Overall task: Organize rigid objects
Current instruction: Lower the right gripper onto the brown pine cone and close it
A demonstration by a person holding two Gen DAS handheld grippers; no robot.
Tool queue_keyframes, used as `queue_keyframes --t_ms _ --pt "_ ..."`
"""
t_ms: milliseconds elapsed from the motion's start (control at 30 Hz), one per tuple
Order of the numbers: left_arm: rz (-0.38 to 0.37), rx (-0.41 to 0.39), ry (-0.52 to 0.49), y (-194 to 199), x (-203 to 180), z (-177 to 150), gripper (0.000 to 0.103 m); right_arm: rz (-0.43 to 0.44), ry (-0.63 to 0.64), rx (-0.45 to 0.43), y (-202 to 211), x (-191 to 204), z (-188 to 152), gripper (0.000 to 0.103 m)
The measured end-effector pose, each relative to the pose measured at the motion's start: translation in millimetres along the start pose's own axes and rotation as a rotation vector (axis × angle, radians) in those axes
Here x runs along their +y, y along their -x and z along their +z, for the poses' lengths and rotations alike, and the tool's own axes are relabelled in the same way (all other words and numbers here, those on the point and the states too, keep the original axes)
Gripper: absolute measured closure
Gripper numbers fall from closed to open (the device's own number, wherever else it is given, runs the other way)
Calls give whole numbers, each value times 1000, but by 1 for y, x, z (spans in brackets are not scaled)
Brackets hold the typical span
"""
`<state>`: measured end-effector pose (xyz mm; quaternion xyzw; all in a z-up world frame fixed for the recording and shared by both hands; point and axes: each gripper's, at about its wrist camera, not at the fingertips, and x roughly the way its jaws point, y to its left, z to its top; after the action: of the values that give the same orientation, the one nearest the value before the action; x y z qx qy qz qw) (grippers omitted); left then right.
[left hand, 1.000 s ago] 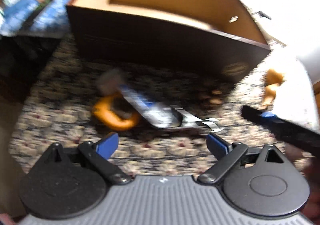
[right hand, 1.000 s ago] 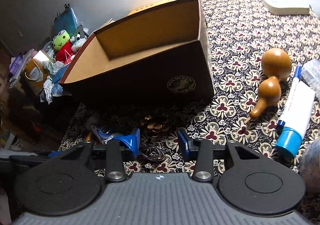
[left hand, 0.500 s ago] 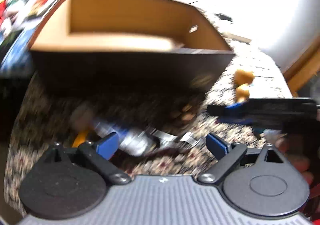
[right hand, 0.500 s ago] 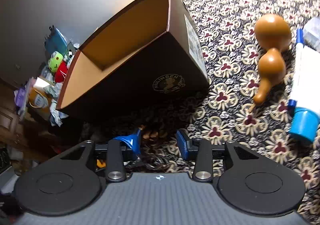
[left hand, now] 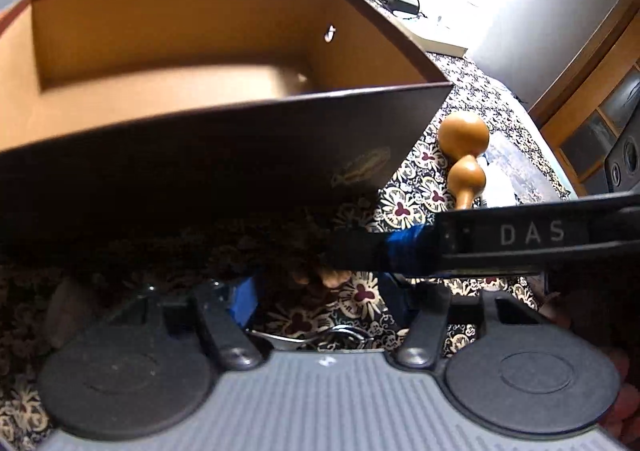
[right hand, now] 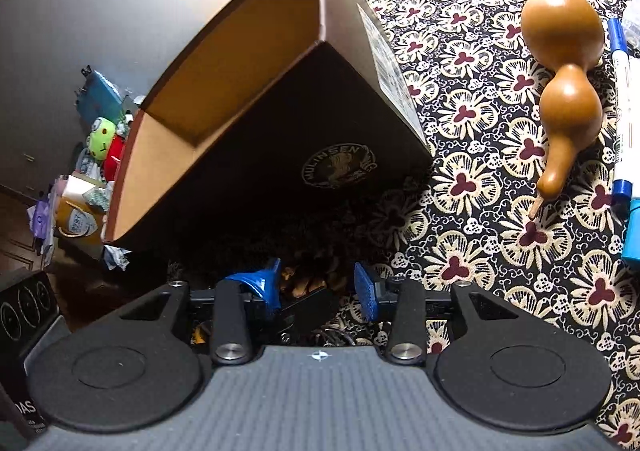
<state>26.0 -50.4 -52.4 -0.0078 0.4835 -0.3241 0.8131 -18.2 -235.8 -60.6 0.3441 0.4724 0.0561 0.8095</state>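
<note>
A dark brown cardboard box (left hand: pixel 224 167) with a bare tan inside stands open on the flowered cloth (right hand: pixel 472 251); its logo side (right hand: pixel 338 171) faces me. My left gripper (left hand: pixel 320 297) is open just before that side, over a metal ring (left hand: pixel 320 335) and beside brown beads (left hand: pixel 320 275). My right gripper (right hand: pixel 316 287) is open too, with the beads (right hand: pixel 304 283) between its blue pads. One of its black fingers (left hand: pixel 500 247) crosses the left wrist view from the right. A wooden gourd (right hand: pixel 560 71) lies right of the box.
A blue-and-white marker (right hand: pixel 622 91) and a blue-capped tube (right hand: pixel 634 231) lie right of the gourd. A cluttered pile with a green plush toy (right hand: pixel 100 143) sits past the table's left edge. A white block and cable (left hand: pixel 432 43) lie behind the box.
Both grippers have moved in close to the box's front. The orange ring and blue-silver tool have slid out of the left view. The right gripper's finger now lies across the left view.
</note>
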Motion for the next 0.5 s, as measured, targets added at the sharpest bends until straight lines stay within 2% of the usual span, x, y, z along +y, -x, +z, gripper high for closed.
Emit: queue_keyframes --t_ms 67,100,133,367,500 --pt "2 -5 -1 0 2 0 50 5 -19 9 -5 -2 1 75" --pt "2 -7 -6 0 2 0 61 10 -34 12 -6 -3 2 75" --pt "-14 -1 -4 1 4 0 62 10 -47 16 -8 -4 3 75" --pt "-46 9 15 -5 1 1 63 3 -33 12 -5 -2 0 81" --pt "-65 -10 -5 11 -7 2 64 20 -33 -18 10 0 -5 81"
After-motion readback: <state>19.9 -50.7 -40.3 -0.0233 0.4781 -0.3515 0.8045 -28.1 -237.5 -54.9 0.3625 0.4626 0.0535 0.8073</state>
